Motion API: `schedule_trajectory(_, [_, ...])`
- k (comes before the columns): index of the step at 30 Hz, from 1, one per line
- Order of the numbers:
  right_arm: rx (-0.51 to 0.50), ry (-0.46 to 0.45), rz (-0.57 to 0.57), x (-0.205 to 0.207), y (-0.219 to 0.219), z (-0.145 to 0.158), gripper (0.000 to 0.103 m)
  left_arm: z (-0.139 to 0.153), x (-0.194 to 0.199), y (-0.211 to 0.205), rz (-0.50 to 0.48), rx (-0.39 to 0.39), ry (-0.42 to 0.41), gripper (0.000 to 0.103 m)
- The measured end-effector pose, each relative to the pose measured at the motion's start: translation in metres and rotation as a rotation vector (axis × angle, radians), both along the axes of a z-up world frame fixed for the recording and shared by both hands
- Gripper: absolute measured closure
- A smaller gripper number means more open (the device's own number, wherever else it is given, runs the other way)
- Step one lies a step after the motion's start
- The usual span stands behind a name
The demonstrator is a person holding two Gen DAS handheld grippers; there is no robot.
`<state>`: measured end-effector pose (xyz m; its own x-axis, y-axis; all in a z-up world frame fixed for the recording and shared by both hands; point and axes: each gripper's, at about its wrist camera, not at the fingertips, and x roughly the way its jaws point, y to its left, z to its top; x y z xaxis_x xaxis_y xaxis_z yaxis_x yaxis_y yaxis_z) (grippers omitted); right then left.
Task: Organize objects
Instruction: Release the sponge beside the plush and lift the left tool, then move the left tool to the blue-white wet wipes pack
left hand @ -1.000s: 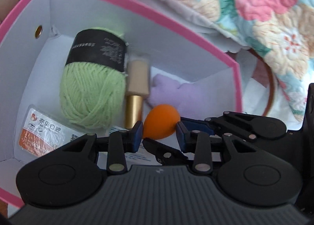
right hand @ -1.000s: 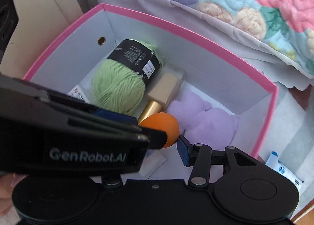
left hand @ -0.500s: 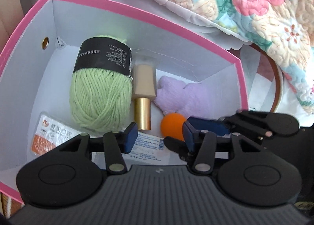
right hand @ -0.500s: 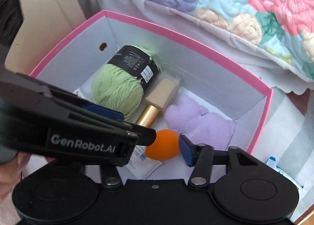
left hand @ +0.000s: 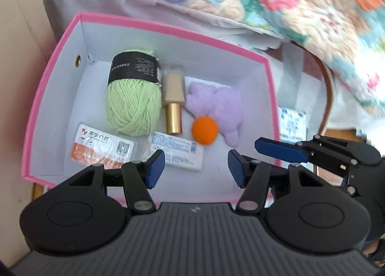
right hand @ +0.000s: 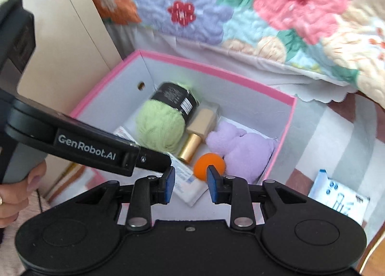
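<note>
Pink-rimmed box (left hand: 168,26) mid-frame in both views, white inside. Along its far wall, left to right: green yarn ball (left hand: 133,102) with black label, bottle (left hand: 173,101) with beige cap and gold body lying just beside it, purple plush toy (left hand: 219,105) right of that. Orange ball (left hand: 205,130) on box floor, touching front of plush toy, near gold end of bottle. Two flat packets nearer front: orange-and-white one (left hand: 101,147) at left, white one with blue print (left hand: 176,153) at centre. Left gripper (left hand: 196,166) above front of box, jaws opening, moderately wide, nothing between pads. Right gripper (right hand: 189,182) lower centre of its view, jaws closing, gap narrow, nothing gripped; ball visible through gap but down on box floor. Another blue-and-white packet (right hand: 339,194) outside box at lower right. Floral quilt (right hand: 264,6) across top. Hand (right hand: 14,191) on left gripper's handle at left edge of right view.
</note>
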<state>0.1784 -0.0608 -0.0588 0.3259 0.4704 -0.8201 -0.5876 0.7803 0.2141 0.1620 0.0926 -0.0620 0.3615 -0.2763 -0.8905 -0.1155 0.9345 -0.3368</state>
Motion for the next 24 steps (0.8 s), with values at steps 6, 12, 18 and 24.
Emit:
schedule_trajectory(6, [0.098,0.027,-0.031,-0.032,-0.018,0.029,0.069,0.046,-0.037,-0.011,-0.036,0.077,-0.005,0.045])
schedule_trajectory(12, [0.092,0.008,-0.024,-0.068,-0.036,0.067,0.065,0.091,-0.079,-0.022,-0.081,0.119,-0.076,0.042])
schedule_trajectory(18, [0.072,-0.013,-0.006,-0.1,-0.066,0.095,0.063,0.121,-0.119,-0.038,-0.11,0.115,-0.129,0.041])
schedule_trajectory(24, [0.044,-0.038,-0.018,-0.131,-0.102,0.112,0.054,0.131,-0.15,-0.062,-0.155,0.123,-0.135,0.038])
